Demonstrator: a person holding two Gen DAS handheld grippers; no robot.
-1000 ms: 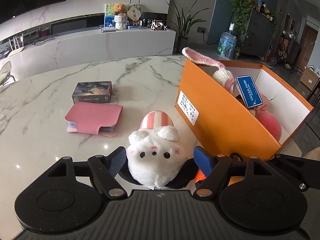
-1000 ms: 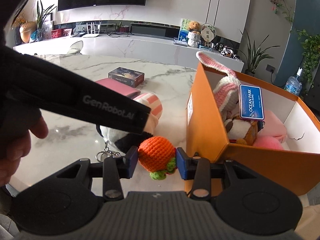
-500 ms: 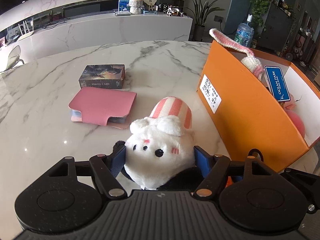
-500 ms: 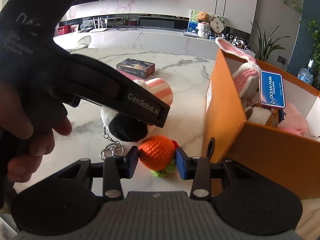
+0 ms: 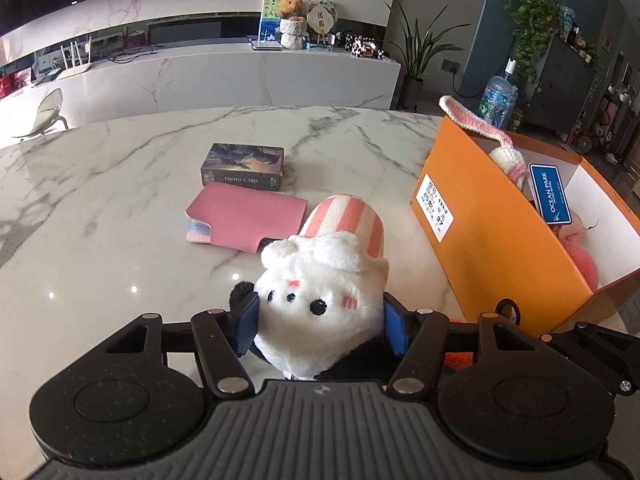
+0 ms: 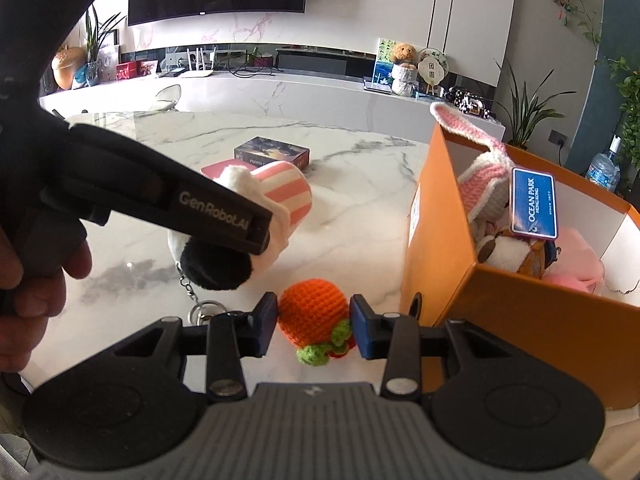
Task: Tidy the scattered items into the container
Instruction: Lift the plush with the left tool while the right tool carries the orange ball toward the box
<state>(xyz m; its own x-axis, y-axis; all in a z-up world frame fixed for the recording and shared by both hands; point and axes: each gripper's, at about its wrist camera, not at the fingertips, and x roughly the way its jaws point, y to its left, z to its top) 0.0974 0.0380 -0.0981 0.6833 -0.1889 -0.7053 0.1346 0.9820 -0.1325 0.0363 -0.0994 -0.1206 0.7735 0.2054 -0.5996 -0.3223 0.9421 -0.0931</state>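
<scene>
The marble table (image 5: 120, 240) carries the orange box (image 5: 500, 240) at my right, already holding soft toys. My left gripper (image 5: 320, 320) pinches the white plush (image 5: 320, 300) – raised off the table, left of the box. My right gripper (image 6: 313, 326) stands spread around the orange crochet toy (image 6: 312, 316) – its pads beside it, whether touching I cannot tell.

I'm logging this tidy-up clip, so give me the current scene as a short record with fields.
left gripper: shut on the white plush animal with pink-striped body
right gripper: fingers either side of the orange crocheted carrot, grip unclear
container: orange cardboard box, open, already holding soft toys and a blue card
on marble table: pink wallet, dark photo-card box
</scene>
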